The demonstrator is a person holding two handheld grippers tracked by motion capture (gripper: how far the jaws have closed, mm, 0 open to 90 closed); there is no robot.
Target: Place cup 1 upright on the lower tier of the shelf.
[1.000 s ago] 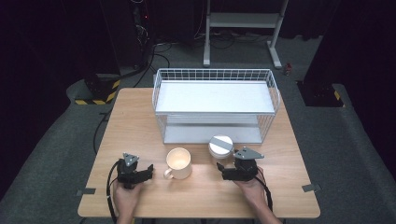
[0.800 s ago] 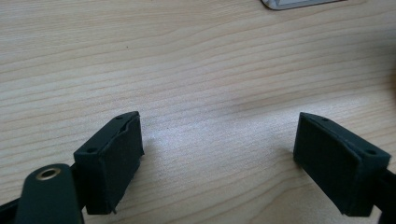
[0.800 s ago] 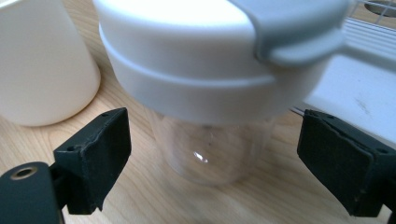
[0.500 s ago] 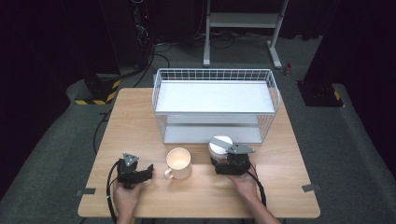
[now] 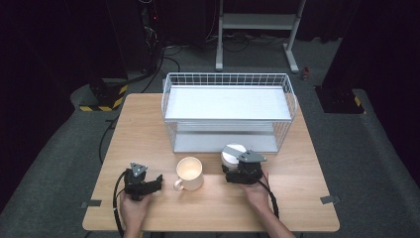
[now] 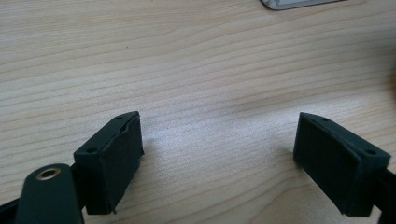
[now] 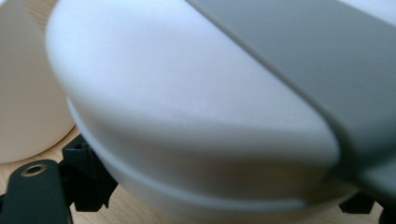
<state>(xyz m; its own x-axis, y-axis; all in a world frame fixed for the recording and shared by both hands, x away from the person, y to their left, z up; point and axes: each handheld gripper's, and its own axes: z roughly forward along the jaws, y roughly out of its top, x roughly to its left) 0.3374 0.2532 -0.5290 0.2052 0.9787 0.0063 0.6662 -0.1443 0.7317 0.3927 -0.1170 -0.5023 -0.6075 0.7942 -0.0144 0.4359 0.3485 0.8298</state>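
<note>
Two hand-held grippers worked near the table's front edge. The right hand-held gripper (image 5: 236, 170) pointed toward the far edge, its jaws set wide on either side of a white round container (image 5: 233, 154) that filled the space between them; whether they pressed it could not be told. A cream mug (image 5: 189, 171) stood just beside it, toward the left. A white wire basket (image 5: 227, 79) stood directly beyond. The left hand-held gripper (image 6: 233, 149) lay wide and empty over bare table (image 6: 196, 60).

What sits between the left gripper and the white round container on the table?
In the high view, a cream ceramic mug stands on the wooden table between the left gripper and the white round container; its handle points toward the left gripper.
</note>
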